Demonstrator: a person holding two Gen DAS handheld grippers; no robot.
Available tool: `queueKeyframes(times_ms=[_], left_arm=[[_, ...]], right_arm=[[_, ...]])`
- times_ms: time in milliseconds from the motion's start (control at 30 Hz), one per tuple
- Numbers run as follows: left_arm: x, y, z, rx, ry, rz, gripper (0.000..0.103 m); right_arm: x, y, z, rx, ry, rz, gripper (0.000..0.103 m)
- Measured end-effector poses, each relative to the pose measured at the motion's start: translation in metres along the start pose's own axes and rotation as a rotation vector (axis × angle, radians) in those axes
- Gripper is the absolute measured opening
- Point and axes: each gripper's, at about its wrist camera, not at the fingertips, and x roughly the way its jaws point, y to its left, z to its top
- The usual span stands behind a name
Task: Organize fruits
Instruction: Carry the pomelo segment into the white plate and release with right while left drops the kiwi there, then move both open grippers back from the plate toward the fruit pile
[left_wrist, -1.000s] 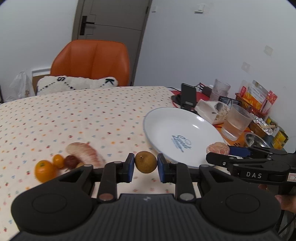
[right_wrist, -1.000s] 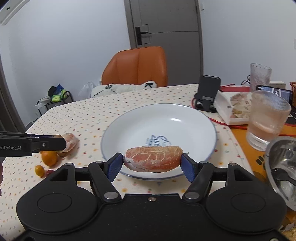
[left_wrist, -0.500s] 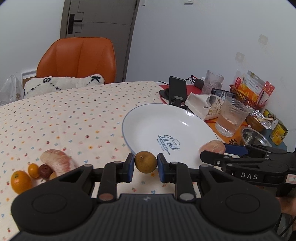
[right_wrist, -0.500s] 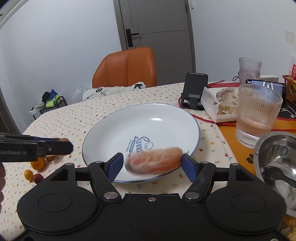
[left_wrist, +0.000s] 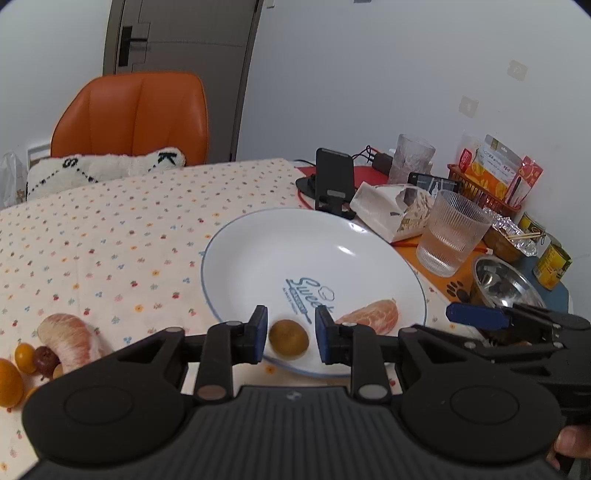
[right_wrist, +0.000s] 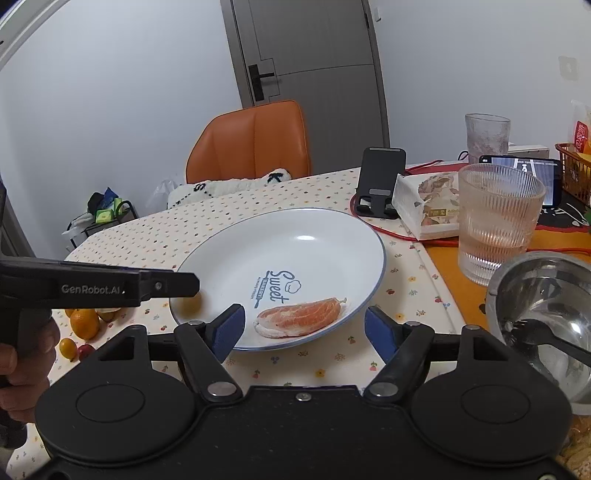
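Observation:
A white plate (left_wrist: 258, 258) printed "Sweet" sits on the dotted tablecloth. A small round brown fruit (left_wrist: 288, 339) rests on its near rim between the fingers of my left gripper (left_wrist: 290, 332), which is open with a slim gap on the right side. In the right wrist view this brown fruit (right_wrist: 190, 302) peeks out under the left gripper (right_wrist: 184, 286). A peeled pomelo segment (right_wrist: 299, 323) lies on the plate (right_wrist: 295, 236), and my right gripper (right_wrist: 304, 332) stands open around it without touching. A second pomelo segment (left_wrist: 66, 339), kumquats (left_wrist: 25, 357) and an orange (right_wrist: 85, 323) lie left of the plate.
A ribbed glass of water (right_wrist: 498, 221), a metal bowl with a spoon (right_wrist: 546, 302), a tissue box (left_wrist: 388, 210) and a phone stand (left_wrist: 332, 181) crowd the plate's right and far side. Cans (left_wrist: 552, 266) and a snack basket stand further right. An orange chair (left_wrist: 136, 118) is behind the table.
Both grippers opened. The brown fruit dropped from the left gripper onto the plate's near rim, and the pomelo segment left the right gripper and now lies on the plate.

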Motion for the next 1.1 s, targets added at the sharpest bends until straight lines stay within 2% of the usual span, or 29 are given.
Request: queueKeyframes(times_ms=[167,267,433,633,933,1100], left_arm=[[-0.002,0.004,0.000,-0.014,0.017,0.013,0.032],[-0.009,0.009,-0.003,-0.019,0.018,0.032,0.037],[-0.024,0.020,-0.005,-0.038,0.001,0.066,0.061],[-0.043,0.033,-0.006,-0.055,-0.020,0.102,0.078],[-0.070,0.052,-0.015,-0.085,-0.049,0.157,0.087],[-0.087,0.061,-0.019,-0.096,-0.058,0.154,0.092]], right_arm=[[0.001,0.002,-0.002,0.007,0.003,0.008,0.073],[0.002,0.006,-0.003,0.004,0.001,0.014,0.078],[0.001,0.016,-0.002,-0.001,-0.009,0.019,0.085],[-0.001,0.025,-0.001,-0.005,-0.020,0.008,0.096],[-0.006,0.042,-0.002,-0.015,-0.007,-0.003,0.101],[-0.007,0.052,-0.003,-0.016,0.006,0.019,0.103]])
